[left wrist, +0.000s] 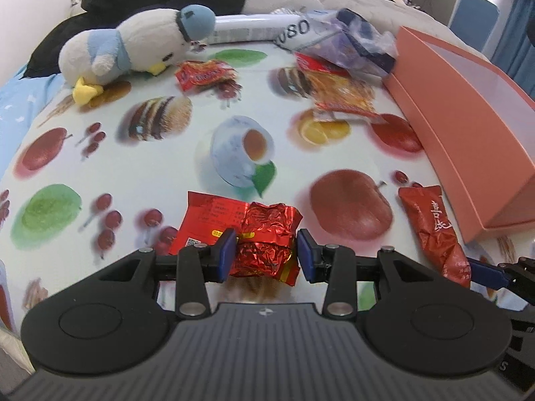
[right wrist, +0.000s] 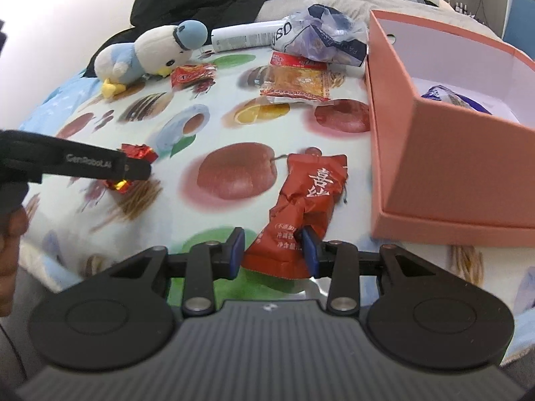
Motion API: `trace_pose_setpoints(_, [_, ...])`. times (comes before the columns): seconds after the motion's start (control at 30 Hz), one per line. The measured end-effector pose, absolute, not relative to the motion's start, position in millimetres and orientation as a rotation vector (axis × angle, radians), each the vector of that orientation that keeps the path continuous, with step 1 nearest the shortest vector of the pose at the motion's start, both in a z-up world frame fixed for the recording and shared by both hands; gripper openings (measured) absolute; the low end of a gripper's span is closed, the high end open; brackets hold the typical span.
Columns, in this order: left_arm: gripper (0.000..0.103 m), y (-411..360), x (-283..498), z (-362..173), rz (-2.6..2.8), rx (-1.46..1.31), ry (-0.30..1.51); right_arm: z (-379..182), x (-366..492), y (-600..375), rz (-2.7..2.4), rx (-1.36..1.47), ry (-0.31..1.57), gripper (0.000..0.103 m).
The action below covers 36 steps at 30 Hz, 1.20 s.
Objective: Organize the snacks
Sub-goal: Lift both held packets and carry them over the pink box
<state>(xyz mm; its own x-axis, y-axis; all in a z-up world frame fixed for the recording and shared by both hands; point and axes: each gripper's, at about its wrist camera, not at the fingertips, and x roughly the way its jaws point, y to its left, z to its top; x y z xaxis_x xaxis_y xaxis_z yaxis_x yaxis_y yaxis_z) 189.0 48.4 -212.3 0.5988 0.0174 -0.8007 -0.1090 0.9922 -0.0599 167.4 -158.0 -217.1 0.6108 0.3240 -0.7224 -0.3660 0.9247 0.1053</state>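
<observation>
only our right wrist view shows a blue packet (right wrist: 448, 97) inside the pink box (right wrist: 444, 167). our left tongs (left wrist: 264, 254) grasp the crinkled red foil snack (left wrist: 267, 234) on the near table (left wrist: 200, 173); our right tongs (right wrist: 272, 250) clench the dark red packet's (right wrist: 307, 200) near end, left of the box.

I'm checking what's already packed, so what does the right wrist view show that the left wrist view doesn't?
Only the right wrist view looks inside the pink box, where a blue-and-white packet lies. Only the left wrist view shows the left gripper straddling the crinkled red foil snack front-on. Both show the plush bird, the orange snack pack and the long red packet between the right gripper's fingers.
</observation>
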Motion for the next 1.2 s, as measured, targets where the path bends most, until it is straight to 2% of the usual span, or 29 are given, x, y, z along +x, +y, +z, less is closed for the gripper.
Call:
trace_pose_setpoints(0.23, [0.047,37.0,197.4,-221.7,0.010,-0.135,0.971,-219.5,157.5,-177.1,0.393,-0.042,0.836,0.041])
trace_pose_setpoints(0.33, [0.052,34.1,201.2,-224.6,0.011,-0.102,0.992,-223.1,158.6,-183.6,0.389,-0.038,0.844,0.046])
trace_pose_setpoints(0.37, [0.058,32.3,201.7,-224.5,0.003,-0.090,0.994,-224.3,158.9,-186.4,0.383,-0.028,0.846,0.056])
trace_pose_setpoints(0.4, [0.068,31.2,201.9,-224.1,-0.003,-0.079,0.993,-225.8,160.4,-188.9,0.373,-0.013,0.855,0.064])
trace_pose_setpoints(0.47, [0.075,28.7,200.3,-223.1,-0.006,-0.048,0.983,-227.4,161.9,-191.4,0.369,0.011,0.858,0.065])
trace_pose_setpoints(0.6, [0.074,25.2,200.2,-227.5,-0.024,0.004,0.986,-228.3,163.8,-187.7,0.376,0.012,0.838,0.065])
trace_pose_setpoints(0.67, [0.072,22.6,199.4,-231.0,-0.023,0.035,0.989,-230.1,166.4,-185.2,0.371,0.008,0.833,0.065])
trace_pose_setpoints(0.9, [0.048,21.6,197.9,-237.2,-0.031,0.027,0.989,-236.5,173.8,-181.3,0.357,-0.027,0.812,0.066])
trace_pose_setpoints(1.0, [0.043,19.3,198.8,-236.3,-0.030,0.032,0.986,-236.8,173.9,-180.9,0.372,-0.032,0.811,0.064])
trace_pose_setpoints(1.03, [0.042,19.1,199.0,-235.9,-0.028,0.030,0.987,-237.0,174.3,-179.5,0.393,-0.042,0.813,0.063])
trace_pose_setpoints(1.1, [0.038,19.8,199.4,-234.5,-0.031,0.014,0.990,-236.6,172.4,-176.7,0.396,-0.083,0.810,0.052])
trace_pose_setpoints(1.2, [0.038,21.5,198.6,-229.6,-0.033,-0.015,0.985,-234.5,171.2,-174.4,0.401,-0.100,0.811,0.046])
